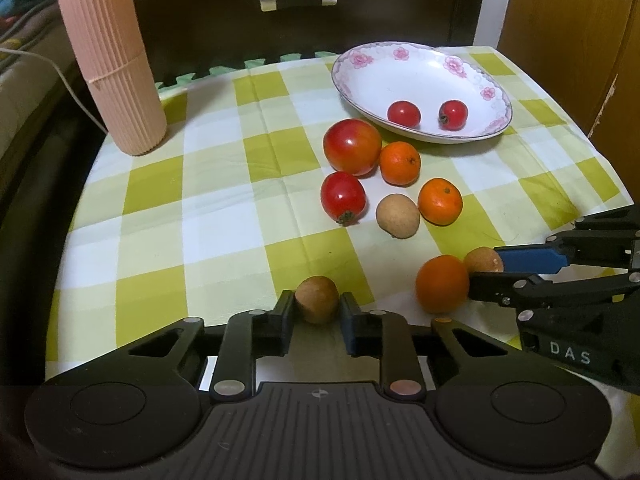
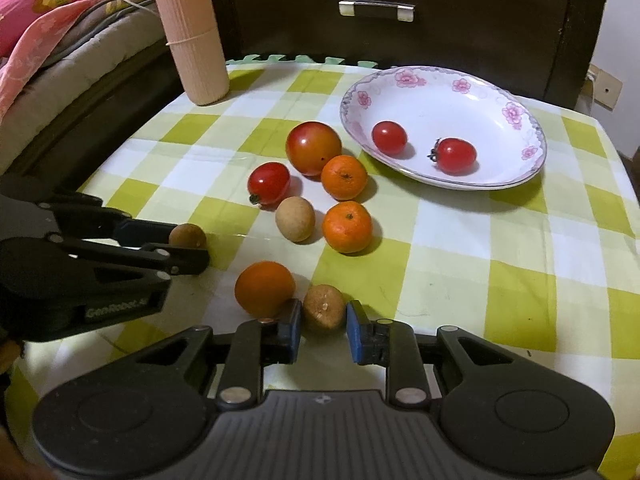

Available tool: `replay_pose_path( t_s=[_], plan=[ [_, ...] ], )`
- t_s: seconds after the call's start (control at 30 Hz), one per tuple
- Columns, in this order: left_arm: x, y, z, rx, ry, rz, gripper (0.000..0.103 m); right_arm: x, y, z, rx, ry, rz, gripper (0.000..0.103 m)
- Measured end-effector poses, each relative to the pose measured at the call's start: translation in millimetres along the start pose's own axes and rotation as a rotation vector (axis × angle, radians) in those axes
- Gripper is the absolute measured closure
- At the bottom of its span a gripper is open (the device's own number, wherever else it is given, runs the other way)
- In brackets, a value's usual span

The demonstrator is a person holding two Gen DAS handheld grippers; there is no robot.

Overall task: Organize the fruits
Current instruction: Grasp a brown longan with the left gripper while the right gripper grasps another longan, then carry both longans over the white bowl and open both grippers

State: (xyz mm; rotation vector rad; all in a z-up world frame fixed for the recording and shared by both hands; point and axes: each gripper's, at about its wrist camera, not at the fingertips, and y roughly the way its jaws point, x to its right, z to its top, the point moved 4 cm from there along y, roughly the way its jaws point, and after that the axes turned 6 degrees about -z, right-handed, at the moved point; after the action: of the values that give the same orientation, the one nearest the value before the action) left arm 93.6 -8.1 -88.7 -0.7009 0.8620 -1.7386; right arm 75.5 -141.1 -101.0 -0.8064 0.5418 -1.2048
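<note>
Bracketing one longan [image 1: 317, 299] each, left tongs [image 1: 316, 312], right tongs [image 2: 323, 320]

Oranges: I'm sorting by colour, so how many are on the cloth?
3. One orange touches the large red fruit, another lies nearer beside a brown fruit, the third by the right gripper. None looks hidden.

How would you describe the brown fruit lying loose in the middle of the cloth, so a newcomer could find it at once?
Start at the flowered white plate on the checked cloth; a cluster of fruit lies just in front of its near-left rim. The loose brown fruit sits between a small red tomato and an orange mandarin. It is the only brown fruit with no gripper around it.
</note>
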Motion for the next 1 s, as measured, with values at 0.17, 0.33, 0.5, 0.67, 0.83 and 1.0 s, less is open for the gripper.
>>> replay_pose_path(
  t_s=[0.17,0.33,0.5,0.67,0.83,1.0],
  plan=[
    [1,-2,1,0.008,0.002,0.0,0.073,4,-4,0,0.002,0.014,-0.01,0.08],
    [-1,-6,2,0.017,-0.012,-0.009,0.073,7,-10,2,0.015,0.022,-0.014,0.08],
    [3,-10,5,0.029,-0.001,-0.013,0.073,9,-15,3,0.026,0.031,-0.022,0.08],
    [8,-12,8,0.038,0.01,-0.018,0.073,10,-19,6,0.037,0.042,-0.028,0.08],
    [11,-15,13,0.051,0.002,-0.027,0.073,10,-23,10,0.051,0.052,-0.028,0.08],
    [17,-18,20,0.067,0.006,-0.038,0.073,8,-27,16,0.069,0.055,-0.027,0.08]
  ],
)
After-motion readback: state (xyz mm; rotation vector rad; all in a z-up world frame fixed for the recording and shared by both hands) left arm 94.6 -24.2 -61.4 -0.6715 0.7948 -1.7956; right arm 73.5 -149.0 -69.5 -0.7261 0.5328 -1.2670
